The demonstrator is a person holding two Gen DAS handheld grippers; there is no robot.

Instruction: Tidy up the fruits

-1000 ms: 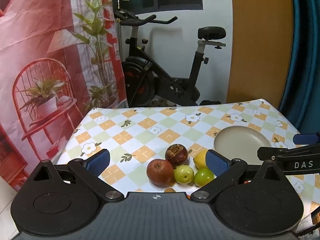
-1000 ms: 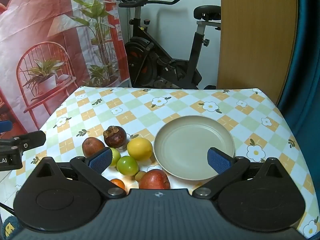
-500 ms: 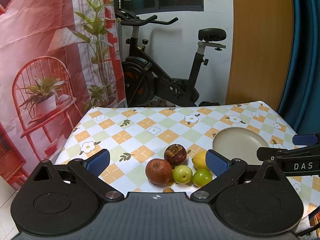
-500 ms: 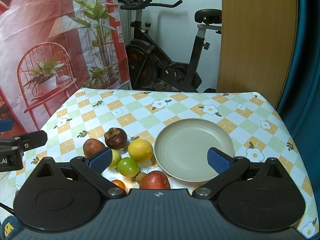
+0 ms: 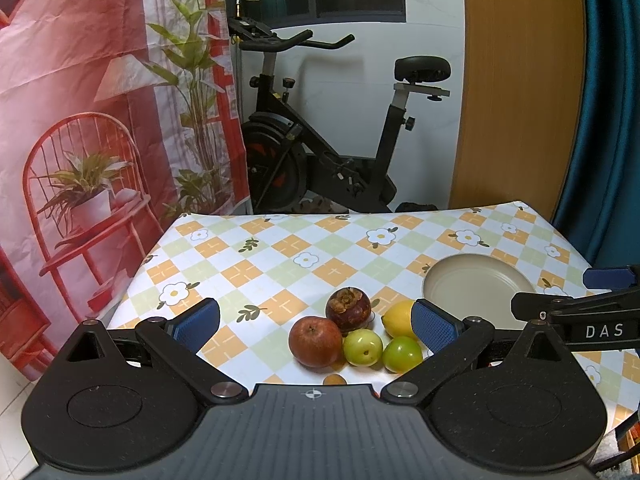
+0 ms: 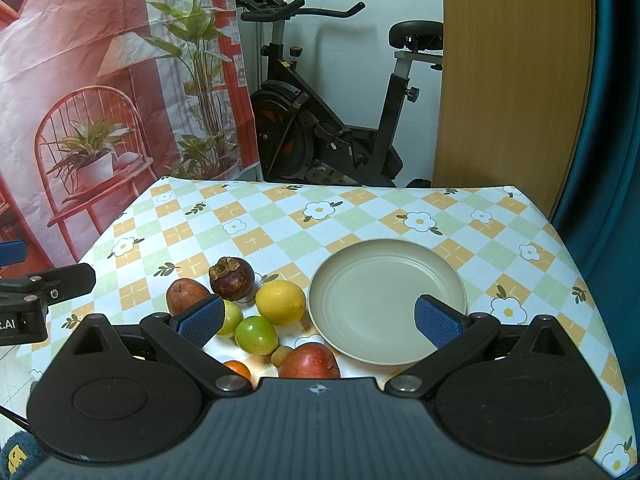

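Both claws, left gripper [image 5: 316, 322] and right gripper [image 6: 318, 320], spread wide, holding nothing, above table [image 6: 280, 216]; fruit clustered just left of bare plate [image 6: 386, 300]: mangosteen [image 6: 232, 273], lemon [image 6: 281, 302], two green fruits [image 6: 256, 335], red apple [image 6: 309, 362].

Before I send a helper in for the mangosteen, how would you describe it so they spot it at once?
Find the beige plate on the checked tablecloth; a cluster of fruit lies to its left. The mangosteen is at the cluster's far edge, the only dark purple-brown fruit, topped by a dry brown cap.
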